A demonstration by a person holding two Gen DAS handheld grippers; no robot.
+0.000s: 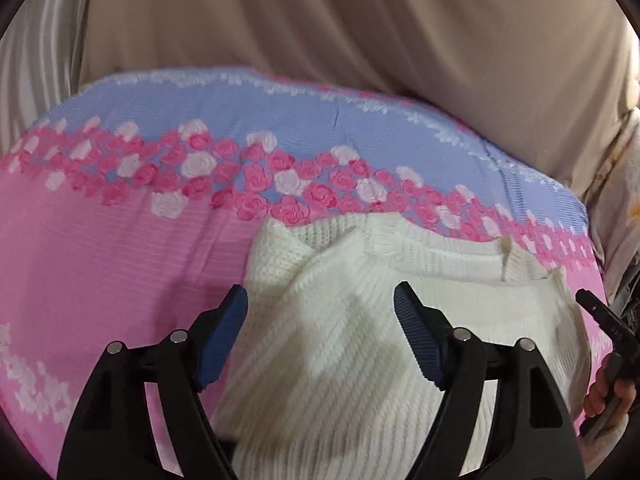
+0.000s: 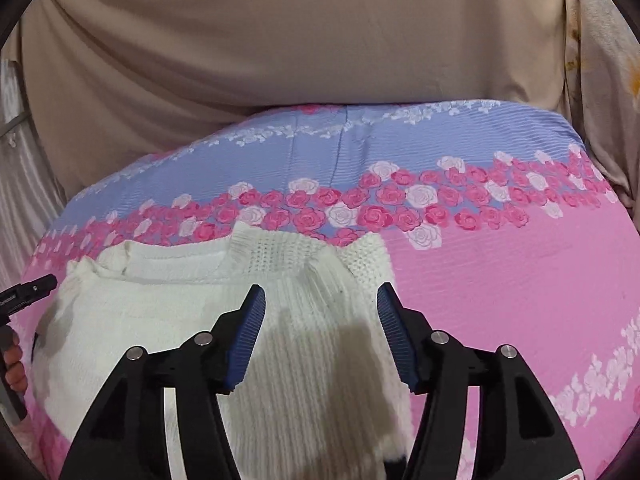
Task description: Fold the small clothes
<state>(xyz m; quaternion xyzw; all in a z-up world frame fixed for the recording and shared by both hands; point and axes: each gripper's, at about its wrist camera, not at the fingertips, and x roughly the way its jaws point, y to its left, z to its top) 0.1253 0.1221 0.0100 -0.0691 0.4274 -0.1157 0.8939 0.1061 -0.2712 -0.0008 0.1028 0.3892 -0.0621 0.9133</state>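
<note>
A white knitted sweater (image 1: 460, 272) lies partly folded on a pink and blue bedsheet with a rose print (image 1: 120, 240). Its ribbed collar points toward the far side. My left gripper (image 1: 320, 292) hovers over the sweater's left half, open, with nothing pinched between the blue pads. In the right wrist view the sweater (image 2: 160, 292) spreads to the left, and a folded ribbed part lies under my right gripper (image 2: 320, 290). This gripper is open too, and its pads are clear of the knit.
Beige cloth (image 2: 280, 40) hangs behind the bed's far edge. Bare pink sheet (image 2: 520, 280) stretches to the right of the sweater. A hand (image 1: 608, 396) on the other black tool shows at the right edge of the left wrist view.
</note>
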